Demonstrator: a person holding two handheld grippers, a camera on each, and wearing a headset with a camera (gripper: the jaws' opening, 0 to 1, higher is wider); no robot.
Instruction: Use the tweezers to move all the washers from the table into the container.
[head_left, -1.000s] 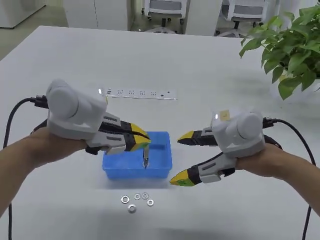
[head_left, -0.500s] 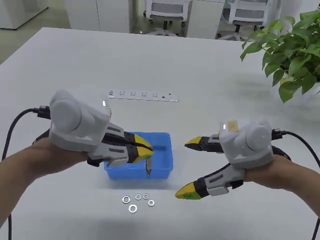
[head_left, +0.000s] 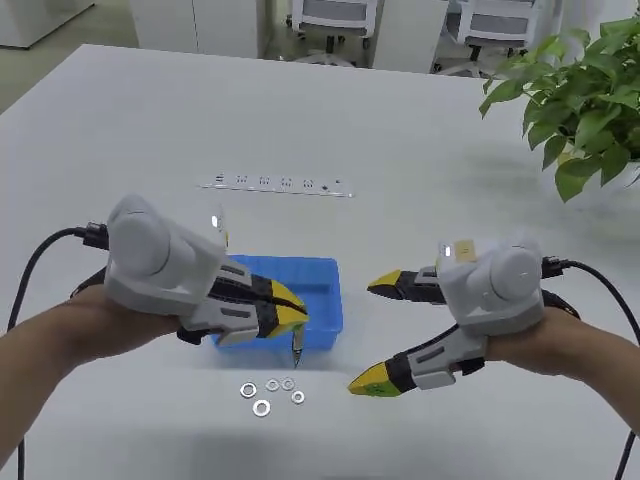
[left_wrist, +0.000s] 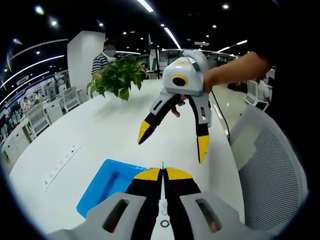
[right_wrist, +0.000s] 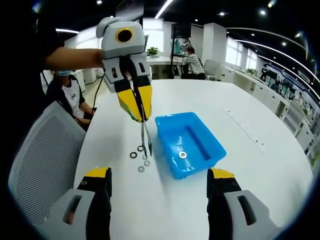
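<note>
Tweezers (head_left: 297, 343) are pinched in the left tongs (head_left: 293, 313), which are clamped tight on the top end. Long axis is pretty much upright, tips pointing straight down at the surface (head_left: 420, 160), right by the near wall of the blue container (head_left: 322, 272). Loose washers (head_left: 271, 393) sit in a little cluster on the surface just nearer than the tips, slightly left. Can't tell if the tips actually touch anything. From the right gripper view there's one washer (right_wrist: 183, 155) lying flat inside the container. Right tongs (head_left: 363, 334) are spread wide with nothing in them, hanging just right of the container.
</note>
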